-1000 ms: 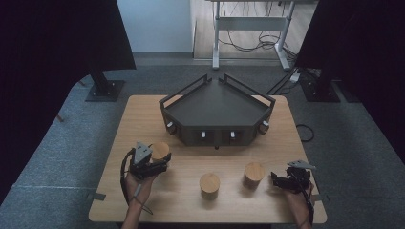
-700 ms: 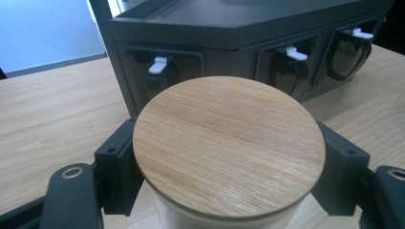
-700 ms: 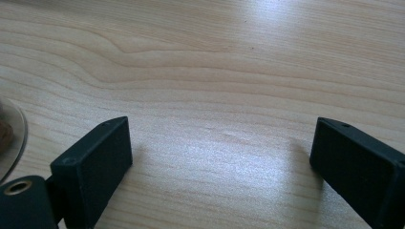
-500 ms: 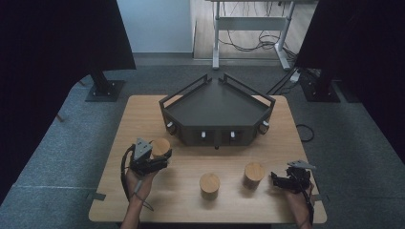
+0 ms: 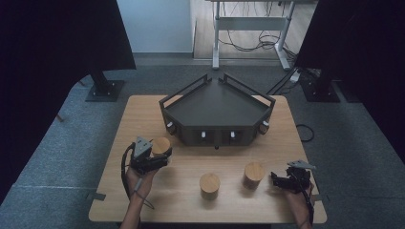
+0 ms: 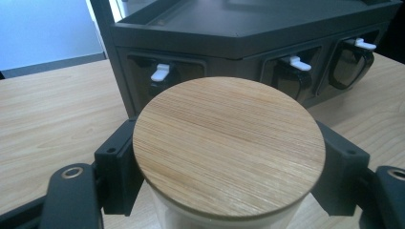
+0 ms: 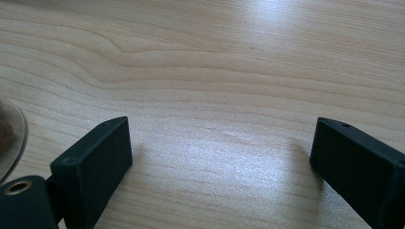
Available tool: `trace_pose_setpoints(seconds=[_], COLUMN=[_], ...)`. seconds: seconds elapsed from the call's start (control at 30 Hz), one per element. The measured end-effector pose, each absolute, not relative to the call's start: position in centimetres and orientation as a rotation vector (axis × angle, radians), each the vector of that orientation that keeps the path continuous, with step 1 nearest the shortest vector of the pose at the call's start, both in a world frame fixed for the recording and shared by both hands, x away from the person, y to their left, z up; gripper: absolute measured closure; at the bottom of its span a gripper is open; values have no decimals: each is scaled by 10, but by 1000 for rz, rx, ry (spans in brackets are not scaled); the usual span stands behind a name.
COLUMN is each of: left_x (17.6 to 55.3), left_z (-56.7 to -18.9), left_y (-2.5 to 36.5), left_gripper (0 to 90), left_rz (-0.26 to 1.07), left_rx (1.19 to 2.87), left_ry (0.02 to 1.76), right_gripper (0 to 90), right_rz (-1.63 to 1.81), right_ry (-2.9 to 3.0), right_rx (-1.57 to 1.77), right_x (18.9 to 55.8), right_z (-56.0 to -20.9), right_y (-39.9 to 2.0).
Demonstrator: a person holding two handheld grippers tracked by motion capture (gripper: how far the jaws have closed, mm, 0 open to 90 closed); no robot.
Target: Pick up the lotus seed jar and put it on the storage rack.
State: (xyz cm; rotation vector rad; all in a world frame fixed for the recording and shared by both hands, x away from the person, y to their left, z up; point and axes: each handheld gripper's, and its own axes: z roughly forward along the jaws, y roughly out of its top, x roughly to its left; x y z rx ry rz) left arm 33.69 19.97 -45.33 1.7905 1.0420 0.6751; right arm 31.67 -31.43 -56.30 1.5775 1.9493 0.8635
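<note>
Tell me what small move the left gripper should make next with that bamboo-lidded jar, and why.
Probably lift the jar a little. The left gripper is shut on it just below the lid, beside the dark tray, so a short lift would test the grip. The right gripper rests open over bare table.

Light wooden tabletop [image 5: 143, 119] sitting on grey carpeted floor [image 5: 57, 157], filling lower centre of high view. Dark angular tray unit [image 5: 217, 107] standing on tabletop's upper middle, front face showing small white latches. Three jars with bamboo lids sitting along lower half: left jar [image 5: 161, 145] near tray unit's lower-left corner, middle jar [image 5: 209, 183] at lower centre, right jar [image 5: 253, 172] just right of it, both standing apart.
</note>
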Motion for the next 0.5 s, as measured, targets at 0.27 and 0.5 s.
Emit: trace_pose_setpoints(seconds=[0.27, 0.5], left_x=[342, 345], left_z=[-449, -443], left_y=[199, 197], left_gripper=[250, 250], left_rz=[685, 696], left_rx=[1795, 1797], left_ry=[1040, 1028], right_gripper=[63, 63], right_rz=[864, 864], right_ry=[1950, 1950], right_rx=[1577, 1577], right_x=[317, 317], right_z=[-563, -563], right_y=[-314, -314])
